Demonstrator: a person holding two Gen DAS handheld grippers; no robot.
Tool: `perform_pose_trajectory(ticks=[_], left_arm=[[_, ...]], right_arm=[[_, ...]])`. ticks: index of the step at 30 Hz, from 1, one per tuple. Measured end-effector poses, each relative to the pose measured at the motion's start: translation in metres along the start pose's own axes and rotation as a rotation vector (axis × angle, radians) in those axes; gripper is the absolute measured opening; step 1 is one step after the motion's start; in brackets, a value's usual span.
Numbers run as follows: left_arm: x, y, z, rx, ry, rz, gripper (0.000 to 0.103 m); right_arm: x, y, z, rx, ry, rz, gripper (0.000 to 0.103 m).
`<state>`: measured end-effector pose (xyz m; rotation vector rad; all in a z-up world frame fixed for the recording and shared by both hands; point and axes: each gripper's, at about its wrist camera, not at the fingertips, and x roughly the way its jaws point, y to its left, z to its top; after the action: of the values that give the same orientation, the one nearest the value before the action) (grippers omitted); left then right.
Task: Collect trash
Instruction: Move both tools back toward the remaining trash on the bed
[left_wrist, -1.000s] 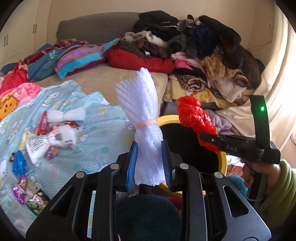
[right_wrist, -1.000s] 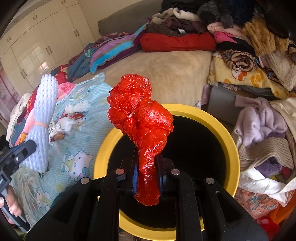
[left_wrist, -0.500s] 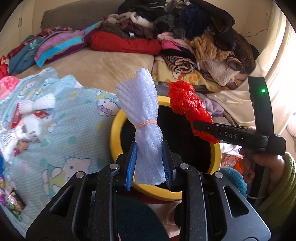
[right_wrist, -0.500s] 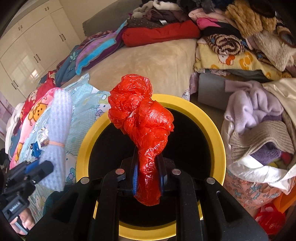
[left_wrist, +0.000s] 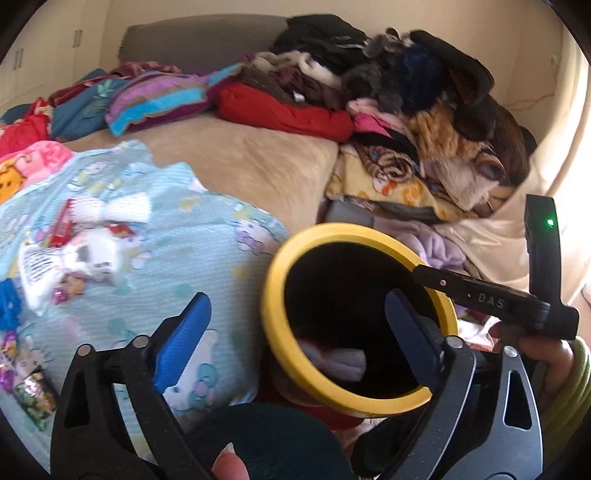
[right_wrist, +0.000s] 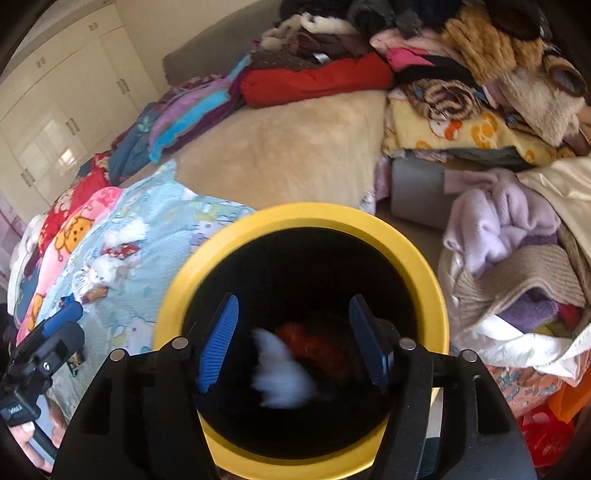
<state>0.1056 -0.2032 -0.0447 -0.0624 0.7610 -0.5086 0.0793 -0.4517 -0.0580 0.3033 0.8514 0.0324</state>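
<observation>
A black bin with a yellow rim (left_wrist: 273, 295) (right_wrist: 295, 214) stands beside the bed. My left gripper (left_wrist: 295, 325) hangs over its near edge, its jaws opening wide with nothing between the pads. My right gripper (right_wrist: 293, 332) is above the bin mouth, its jaws opening too and gripping nothing. Down inside the bin are a blurred white foam net (right_wrist: 280, 373) (left_wrist: 332, 360) and a red plastic bag (right_wrist: 317, 347). Each view catches the other tool: the right gripper (left_wrist: 421, 273) and the left gripper (right_wrist: 62, 317). Loose wrappers (left_wrist: 85, 254) (right_wrist: 107, 266) lie on the light blue blanket (left_wrist: 184, 258).
A beige pillow (right_wrist: 288, 155) lies behind the bin. A tall heap of clothes (left_wrist: 406, 110) fills the back right. A lilac sweater (right_wrist: 498, 218) and bags (right_wrist: 543, 435) crowd the bin's right side. White wardrobes (right_wrist: 55, 110) stand at the left.
Both grippers have opened. The white foam net left the left jaws and the red bag left the right jaws; both now lie inside the bin.
</observation>
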Motion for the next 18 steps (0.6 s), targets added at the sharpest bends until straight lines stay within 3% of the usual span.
perform_pose_trajectory(ticks=[18], left_arm=[[-0.062, 0.055, 0.001, -0.069, -0.131, 0.120, 0.090]], right_arm=[[-0.023, 0.099, -0.004, -0.183, -0.107, 0.130, 0.072]])
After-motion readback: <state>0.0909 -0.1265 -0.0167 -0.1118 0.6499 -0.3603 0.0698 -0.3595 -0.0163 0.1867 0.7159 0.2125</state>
